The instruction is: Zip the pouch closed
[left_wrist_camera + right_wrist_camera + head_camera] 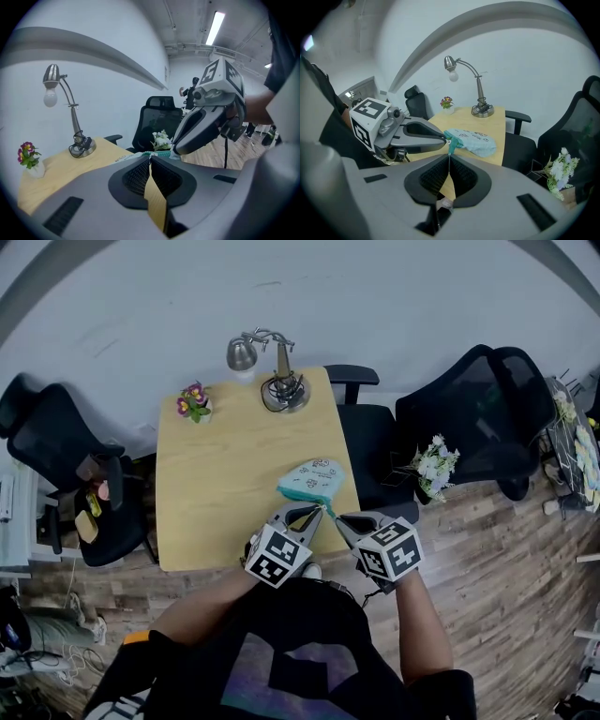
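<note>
A teal pouch (310, 480) with small prints lies near the front right corner of the wooden table (225, 484). My left gripper (317, 510) is shut on the pouch's near end; in the right gripper view its tips (442, 137) pinch that corner of the pouch (476, 142). My right gripper (332, 515) meets it from the right, shut on the teal zipper pull (451, 146), which hangs just ahead of its jaws. In the left gripper view only a thin teal edge of the pouch (157, 154) shows past the closed jaws, with the right gripper (174, 153) right beside it.
A silver desk lamp (277, 381) and a small flower pot (194, 403) stand at the table's far edge. Black office chairs (370, 442) sit to the right and left of the table. White flowers (433, 465) stand by the right chair.
</note>
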Tool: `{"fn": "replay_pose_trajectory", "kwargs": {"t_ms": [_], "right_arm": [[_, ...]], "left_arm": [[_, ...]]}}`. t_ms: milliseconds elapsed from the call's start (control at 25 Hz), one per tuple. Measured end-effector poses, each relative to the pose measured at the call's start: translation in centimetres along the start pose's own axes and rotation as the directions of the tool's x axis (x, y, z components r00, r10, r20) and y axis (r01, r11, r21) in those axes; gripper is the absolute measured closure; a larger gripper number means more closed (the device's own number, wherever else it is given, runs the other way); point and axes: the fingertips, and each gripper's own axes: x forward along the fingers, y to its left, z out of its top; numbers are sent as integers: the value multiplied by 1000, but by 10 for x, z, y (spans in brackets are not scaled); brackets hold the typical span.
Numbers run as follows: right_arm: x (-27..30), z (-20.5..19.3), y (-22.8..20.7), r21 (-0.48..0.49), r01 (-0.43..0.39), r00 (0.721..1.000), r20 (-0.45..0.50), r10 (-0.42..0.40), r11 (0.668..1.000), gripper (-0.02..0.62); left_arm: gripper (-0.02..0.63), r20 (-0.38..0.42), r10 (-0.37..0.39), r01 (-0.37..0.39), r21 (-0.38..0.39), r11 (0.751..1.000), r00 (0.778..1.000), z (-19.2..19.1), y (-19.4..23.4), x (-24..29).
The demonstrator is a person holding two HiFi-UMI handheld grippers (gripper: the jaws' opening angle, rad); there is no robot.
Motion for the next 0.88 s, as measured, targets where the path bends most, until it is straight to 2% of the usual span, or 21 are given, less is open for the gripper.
{"fn": "replay_pose_trajectory", "kwargs": {"t_ms": [280, 400, 560, 760, 880], "right_arm": [[3, 10, 1, -18, 34, 999, 8, -34, 999, 574], [0, 11, 0, -31, 59, 998, 2, -59, 998, 575], [-6, 5, -5, -26, 80, 997, -6, -80, 997, 575], [-8, -1, -8, -19, 100, 995, -19, -100, 995, 575], [-5, -3, -4, -26, 101, 995, -22, -101, 995, 575]], "left_arm": [[588, -7, 24, -24, 11, 1000, 1000, 1, 12, 0], [589, -26, 78, -78, -22, 997, 997, -3, 27, -1], [592, -63, 157, -163, -95, 982, 986, -18, 68, -5], [591, -127, 226, -242, -129, 962, 966, -40, 106, -8], [588, -155, 236, -257, -136, 957, 959, -51, 113, -9]]}}
